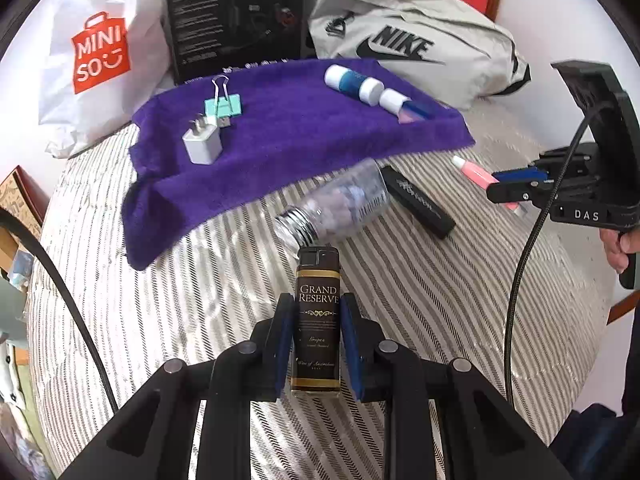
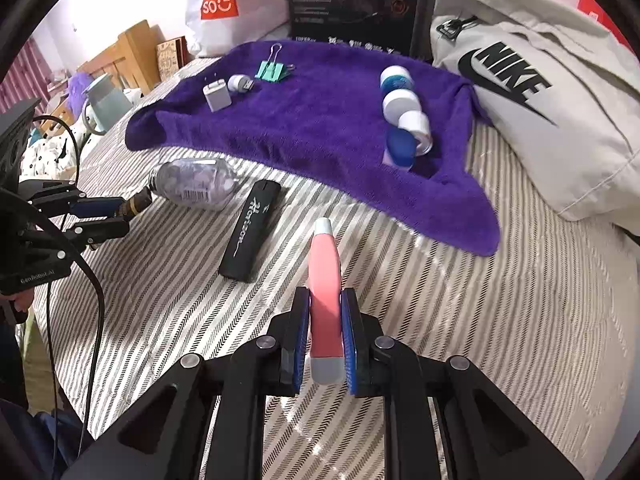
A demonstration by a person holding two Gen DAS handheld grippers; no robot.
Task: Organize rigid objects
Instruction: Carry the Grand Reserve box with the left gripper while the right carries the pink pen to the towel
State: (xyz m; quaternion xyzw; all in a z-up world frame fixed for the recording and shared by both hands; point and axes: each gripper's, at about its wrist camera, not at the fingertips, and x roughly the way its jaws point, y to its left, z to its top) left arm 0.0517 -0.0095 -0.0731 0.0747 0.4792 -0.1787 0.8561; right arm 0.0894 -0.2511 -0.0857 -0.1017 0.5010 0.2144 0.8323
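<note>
Left wrist: left claw (image 1: 316, 320) clamps boxy glossy lighter (image 1: 318, 320); striped woven bedspread (image 1: 200, 300).

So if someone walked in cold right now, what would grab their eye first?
Probably the purple towel spread over the striped bedcover, with small items lined up on it. Next, each tool is loaded: the left tool clamps a dark Grand Reserve bottle, and the right tool clamps a pink tube.

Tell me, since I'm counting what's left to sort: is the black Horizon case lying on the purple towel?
No, the black Horizon case lies on the striped bedcover, in front of the purple towel.
</note>
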